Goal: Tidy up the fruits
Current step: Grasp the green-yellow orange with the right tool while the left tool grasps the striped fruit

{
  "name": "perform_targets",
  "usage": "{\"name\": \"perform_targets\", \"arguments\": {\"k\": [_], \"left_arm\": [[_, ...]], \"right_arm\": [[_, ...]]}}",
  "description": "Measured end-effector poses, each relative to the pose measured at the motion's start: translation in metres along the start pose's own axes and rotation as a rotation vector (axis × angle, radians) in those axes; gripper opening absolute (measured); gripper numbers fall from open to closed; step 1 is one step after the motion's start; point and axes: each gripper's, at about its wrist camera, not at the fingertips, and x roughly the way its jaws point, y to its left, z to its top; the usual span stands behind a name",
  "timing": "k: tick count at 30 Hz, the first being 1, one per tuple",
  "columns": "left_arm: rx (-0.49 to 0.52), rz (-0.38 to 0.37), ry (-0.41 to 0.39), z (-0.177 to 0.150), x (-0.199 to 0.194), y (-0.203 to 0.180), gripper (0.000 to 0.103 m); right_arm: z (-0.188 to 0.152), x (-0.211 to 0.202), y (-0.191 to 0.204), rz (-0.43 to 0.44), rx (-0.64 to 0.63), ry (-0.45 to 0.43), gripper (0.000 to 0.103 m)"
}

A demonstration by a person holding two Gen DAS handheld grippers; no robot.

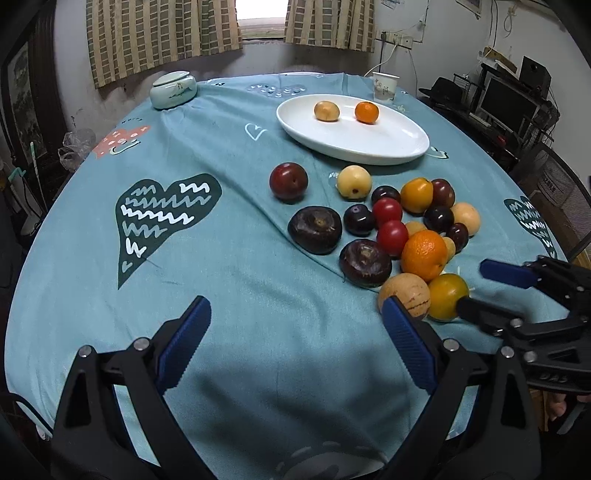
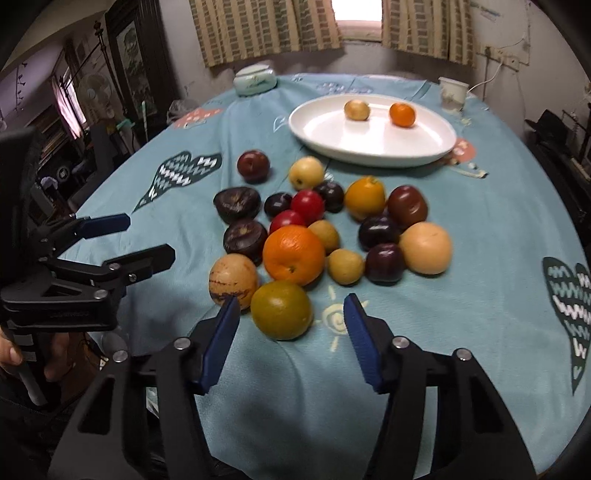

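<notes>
The right tongs (image 2: 290,338) are spread just short of a yellow-green fruit (image 2: 281,309) at the near edge of the fruit pile (image 2: 332,229). The left tongs (image 1: 295,332) are spread over bare table (image 1: 221,258). Two fruits lie on the far plate (image 2: 373,144).

A lidded pale-green ceramic jar (image 1: 173,89) sits near the table's far left edge, a white paper cup (image 1: 385,86) stands at its far right edge, and checked curtains (image 1: 162,35) hang behind the teal heart-printed tablecloth (image 1: 221,258).
</notes>
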Motion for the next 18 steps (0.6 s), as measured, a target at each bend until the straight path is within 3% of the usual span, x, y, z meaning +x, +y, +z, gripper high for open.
{"name": "perform_targets", "arguments": {"k": [2,7,15,18], "left_arm": [[-0.002,-0.003,0.005,0.0,0.001,-0.001,0.095],[0.017,-0.024,0.036,-0.001,0.005,-0.012,0.095],[0.085,-0.079,0.094,-0.001,0.023,-0.057,0.095],[0.073,-0.087,0.12,-0.001,0.035,-0.066,0.094]], "right_arm": [[-0.001,0.013,0.0,0.02,0.001,0.03,0.041],[-0.002,0.015,-0.004,0.051,0.01,0.038,0.041],[-0.024,-0.016,-0.038,-0.135,0.063,0.037,0.041],[-0.033,-0.02,-0.049,-0.137,0.077,0.038,0.041]]}}
